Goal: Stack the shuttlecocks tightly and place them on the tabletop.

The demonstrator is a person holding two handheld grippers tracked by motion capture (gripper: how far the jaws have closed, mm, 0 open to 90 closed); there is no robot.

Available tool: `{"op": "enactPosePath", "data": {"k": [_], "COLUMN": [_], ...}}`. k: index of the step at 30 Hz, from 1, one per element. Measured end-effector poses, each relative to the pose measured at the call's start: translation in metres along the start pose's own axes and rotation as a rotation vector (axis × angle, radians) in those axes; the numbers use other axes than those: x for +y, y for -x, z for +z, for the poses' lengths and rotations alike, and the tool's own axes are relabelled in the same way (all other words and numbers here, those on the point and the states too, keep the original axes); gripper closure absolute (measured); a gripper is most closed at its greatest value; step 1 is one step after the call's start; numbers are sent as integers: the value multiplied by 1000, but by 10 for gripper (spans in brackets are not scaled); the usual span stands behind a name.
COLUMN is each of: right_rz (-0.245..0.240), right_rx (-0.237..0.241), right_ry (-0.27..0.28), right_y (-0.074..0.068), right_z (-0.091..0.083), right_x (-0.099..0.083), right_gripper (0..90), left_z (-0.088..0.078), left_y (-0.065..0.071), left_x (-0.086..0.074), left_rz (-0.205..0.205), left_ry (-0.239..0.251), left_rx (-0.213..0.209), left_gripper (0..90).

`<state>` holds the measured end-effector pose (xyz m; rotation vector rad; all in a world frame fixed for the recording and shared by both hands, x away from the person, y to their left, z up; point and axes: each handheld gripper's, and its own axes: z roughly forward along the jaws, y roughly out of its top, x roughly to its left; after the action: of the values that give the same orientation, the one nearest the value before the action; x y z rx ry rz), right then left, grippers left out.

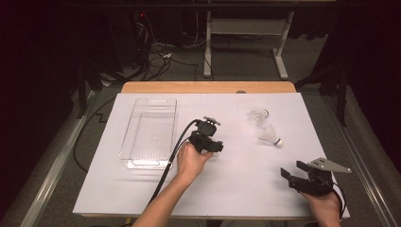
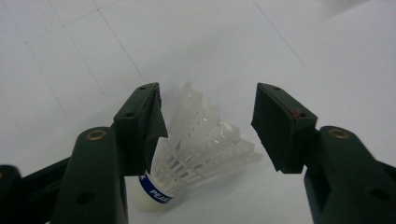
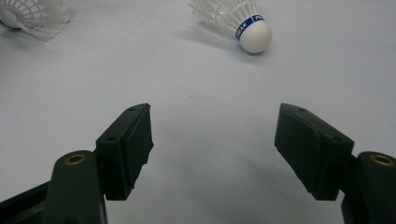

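- The job looks like putting shuttlecocks into the clear box [image 1: 150, 132], which lies on the desk [image 1: 236, 189] at about 9 o'clock from the middle.
- The box looks empty, so I think no shuttlecock is inside yet. The work seems to be near its start.
- The left tongs [image 1: 213, 147] are near the middle of the desk, just beside the box's right wall.
- In the left gripper view, a shuttlecock [image 2: 201, 144] lies between the left tongs [image 2: 208, 126]. Its white feathers fan out toward 1 o'clock and its round cork sits at the bottom.
- The left tongs are spread apart around it. One jaw looks close to the feathers or just touching them, and the other jaw stands off with a gap, so it is not pinched yet.
- Two more shuttlecocks wait on the desk at about 2 o'clock: the far shuttlecock [image 1: 259, 115] and the near shuttlecock [image 1: 272, 136].
- The right tongs [image 1: 292, 171] rest at about 5 o'clock, spread wide with nothing between them.
- Left to do, I think: pinch this one, lift it, drop it in the box, then the other two.
- Writing: a blue band on the cork shows white letters "PEA" in the left gripper view. The near shuttlecock [image 3: 243, 21] has the same blue band, with "PEAK" in the right gripper view.
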<state>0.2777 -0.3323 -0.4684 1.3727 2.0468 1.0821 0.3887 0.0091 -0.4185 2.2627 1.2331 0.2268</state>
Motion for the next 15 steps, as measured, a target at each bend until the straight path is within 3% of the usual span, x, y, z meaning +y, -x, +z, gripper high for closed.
{"op": "enactPosePath", "data": {"k": [15], "right_rz": [10], "right_rx": [3], "right_ry": [1], "right_y": [0], "right_z": [0], "right_x": [0], "right_gripper": [280], "left_z": [0], "left_y": [-2], "left_x": [-4], "left_rz": [43], "left_ry": [29], "left_rx": [58], "left_gripper": [562]}}
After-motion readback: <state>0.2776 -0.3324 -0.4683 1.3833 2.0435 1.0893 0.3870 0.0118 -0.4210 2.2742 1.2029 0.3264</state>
